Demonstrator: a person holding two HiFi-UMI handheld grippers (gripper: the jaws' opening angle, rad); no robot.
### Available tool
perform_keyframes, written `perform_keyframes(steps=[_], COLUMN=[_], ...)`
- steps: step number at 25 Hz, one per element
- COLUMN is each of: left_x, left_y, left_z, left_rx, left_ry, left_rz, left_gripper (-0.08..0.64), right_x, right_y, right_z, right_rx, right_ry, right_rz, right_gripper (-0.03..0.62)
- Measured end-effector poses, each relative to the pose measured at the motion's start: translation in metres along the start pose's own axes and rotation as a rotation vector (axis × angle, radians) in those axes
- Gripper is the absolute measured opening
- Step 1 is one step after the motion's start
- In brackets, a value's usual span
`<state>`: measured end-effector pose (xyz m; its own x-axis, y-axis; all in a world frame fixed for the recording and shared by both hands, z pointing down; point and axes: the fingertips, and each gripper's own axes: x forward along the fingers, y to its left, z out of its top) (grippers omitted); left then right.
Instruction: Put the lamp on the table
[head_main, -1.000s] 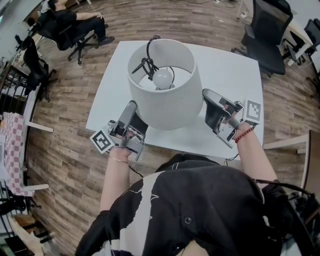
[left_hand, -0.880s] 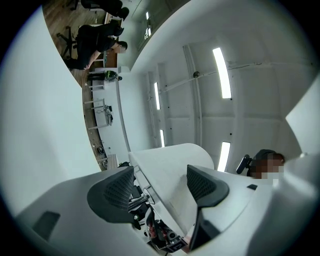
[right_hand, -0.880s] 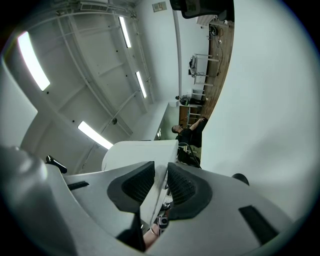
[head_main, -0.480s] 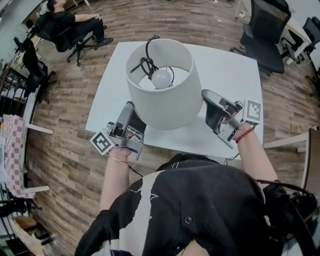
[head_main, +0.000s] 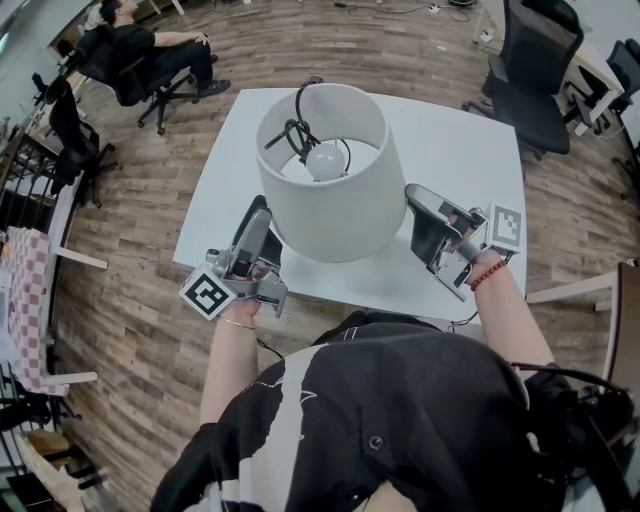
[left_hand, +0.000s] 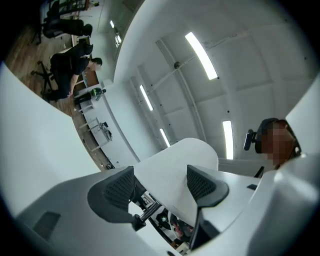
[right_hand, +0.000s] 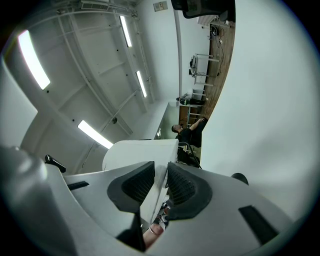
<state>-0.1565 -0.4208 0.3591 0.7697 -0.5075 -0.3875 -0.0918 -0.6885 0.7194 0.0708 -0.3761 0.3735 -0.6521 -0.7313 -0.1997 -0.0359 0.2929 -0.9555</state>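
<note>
The lamp has a wide white shade (head_main: 330, 205) with a bulb (head_main: 325, 160) and black cord inside, and it rises over the white table (head_main: 460, 140). Its base is hidden by the shade. My left gripper (head_main: 262, 213) is at the shade's near-left rim. In the left gripper view it (left_hand: 160, 181) is open, the shade's rim (left_hand: 175, 162) passing loose between the wide-apart pads. My right gripper (head_main: 414, 198) is at the shade's right side. In the right gripper view it (right_hand: 160, 181) is shut on the thin edge of the shade (right_hand: 142, 154).
Black office chairs (head_main: 535, 70) stand beyond the table's far right corner. A person sits in a chair (head_main: 140, 55) at the far left. A checkered cloth (head_main: 25, 300) hangs at the left edge. Wooden floor surrounds the table.
My left gripper's jaws have spread off the shade's rim and the gripper has slid back a little toward the person. The right gripper keeps its hold.
</note>
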Motion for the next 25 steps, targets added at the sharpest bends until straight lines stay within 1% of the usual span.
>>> perform_keyframes(steps=[4,7,10,12,13,14,16,17,19,23,25], left_x=[-0.002,-0.002,-0.002,-0.002,-0.004,-0.006,-0.008,-0.008,-0.008,-0.013,-0.015], left_y=[-0.004,-0.003,-0.006,-0.012,-0.015,-0.018,-0.026,-0.029,-0.037,-0.053,-0.059], left_z=[0.004,0.004,0.006,0.010,0.013,0.015,0.019,0.019,0.020,0.024,0.022], left_rx=[0.129,0.180,0.167,0.145,0.144,0.153,0.189,0.206,0.217,0.192,0.214], left_ry=[-0.004,0.000,0.008,-0.006,-0.024,-0.042,-0.064,-0.068,-0.078,-0.138,-0.148], left_rz=[0.028,0.048,0.042,0.015,0.001,-0.006,0.001,0.005,-0.004,-0.034,-0.021], left_gripper=[0.325,0.324,0.314,0.288,0.262,0.224,0.085,0.047,0.027,0.026,0.023], right_x=[-0.003,-0.004,-0.002,-0.001,-0.002,-0.004,-0.009,-0.011,-0.012,-0.012,-0.013], right_y=[0.001,-0.002,0.001,0.002,0.001,0.001,0.001,0.002,0.003,0.004,0.004], right_z=[-0.001,0.000,0.001,0.000,-0.001,-0.002,-0.003,-0.003,-0.003,-0.008,-0.008], right_rx=[-0.003,-0.003,-0.002,-0.002,-0.003,-0.005,-0.007,-0.006,-0.004,-0.005,-0.017], right_ry=[0.003,0.002,0.002,0.003,0.003,0.003,0.004,0.007,0.015,0.055,0.085], right_rz=[0.003,0.005,0.008,0.007,0.008,0.010,0.014,0.015,0.017,0.019,0.015], right_gripper=[0.089,0.089,0.089,0.089,0.089,0.089,0.089,0.089,0.089,0.089,0.089])
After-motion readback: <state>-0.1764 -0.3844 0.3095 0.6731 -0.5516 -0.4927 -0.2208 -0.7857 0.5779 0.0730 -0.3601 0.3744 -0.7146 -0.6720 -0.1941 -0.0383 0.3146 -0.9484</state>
